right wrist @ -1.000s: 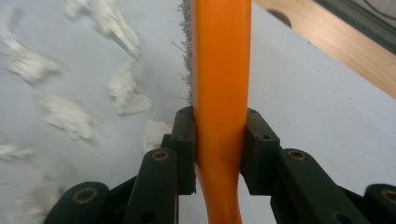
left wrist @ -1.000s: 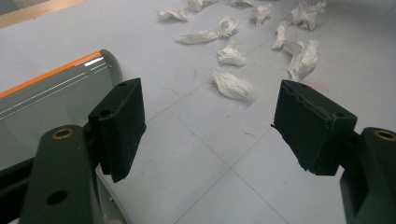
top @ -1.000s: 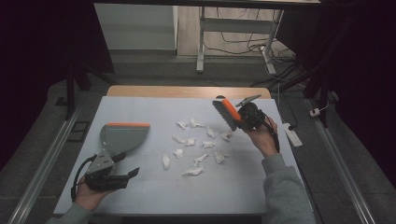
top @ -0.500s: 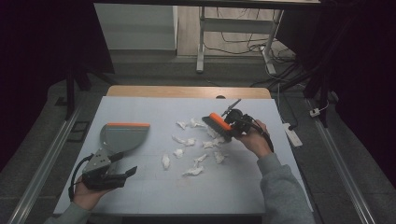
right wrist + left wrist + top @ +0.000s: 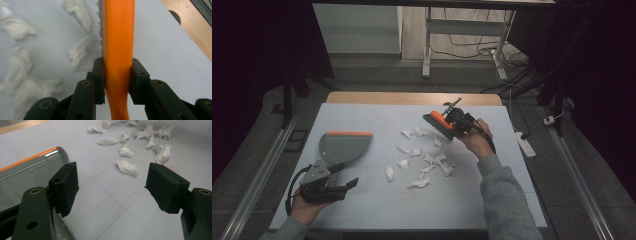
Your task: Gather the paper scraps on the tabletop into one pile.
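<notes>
Table: a pale blue-grey mat is laid over a wooden tabletop, whose bare wood edge is seen along the far side.

Left gripper: the black two-jaw left gripper is held low near the front left corner of the mat by the person's left hand. Its jaws are spread wide with nothing between them, as seen in the left gripper view.

Dustpan: a grey plastic dustpan with an orange lip lies flat on the mat just beyond the left gripper; in the left gripper view its edge is seen beside the left jaw. Contact between the two cannot be told.

Right gripper: the black two-jaw right gripper is held by the right hand above the far middle of the mat. Its jaws are clamped on the handle of an orange hand brush with grey bristles; in the right gripper view the orange handle is pressed between the two pads.

Brush position: the brush head is held at the far right edge of the paper scraps, with the bristles turned toward them.

Paper scraps: crumpled white tissue pieces are scattered over the middle of the mat, between the dustpan and the right hand; several are seen ahead of the left gripper, and others lie just beside the bristles.
</notes>
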Action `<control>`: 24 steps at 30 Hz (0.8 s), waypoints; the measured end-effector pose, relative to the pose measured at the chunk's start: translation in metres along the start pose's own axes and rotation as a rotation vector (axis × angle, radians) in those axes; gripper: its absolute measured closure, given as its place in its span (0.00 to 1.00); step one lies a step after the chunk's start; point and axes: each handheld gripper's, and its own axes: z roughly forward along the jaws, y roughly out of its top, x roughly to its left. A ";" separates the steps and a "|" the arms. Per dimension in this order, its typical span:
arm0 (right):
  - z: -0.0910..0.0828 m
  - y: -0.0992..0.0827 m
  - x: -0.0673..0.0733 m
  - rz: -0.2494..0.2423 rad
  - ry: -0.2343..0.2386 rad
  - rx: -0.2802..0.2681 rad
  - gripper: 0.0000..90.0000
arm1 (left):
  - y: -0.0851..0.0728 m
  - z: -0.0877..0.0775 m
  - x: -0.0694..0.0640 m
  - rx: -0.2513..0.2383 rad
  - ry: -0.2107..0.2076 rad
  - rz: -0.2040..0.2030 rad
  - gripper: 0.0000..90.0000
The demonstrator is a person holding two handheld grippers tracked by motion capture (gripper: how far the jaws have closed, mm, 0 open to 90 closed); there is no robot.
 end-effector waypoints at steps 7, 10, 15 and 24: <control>-0.006 -0.001 0.025 -0.131 0.121 0.030 0.77 | -0.002 0.000 0.006 -0.002 0.001 -0.023 0.30; -0.021 -0.008 0.031 -0.112 0.200 -0.037 0.77 | -0.002 0.000 0.005 -0.006 -0.006 -0.025 0.30; -0.034 -0.010 0.020 -0.023 0.166 -0.165 0.77 | 0.000 0.002 0.003 -0.008 -0.005 -0.023 0.30; -0.007 0.013 0.003 0.018 0.071 -0.209 0.77 | 0.000 0.005 0.003 0.006 0.000 -0.031 0.30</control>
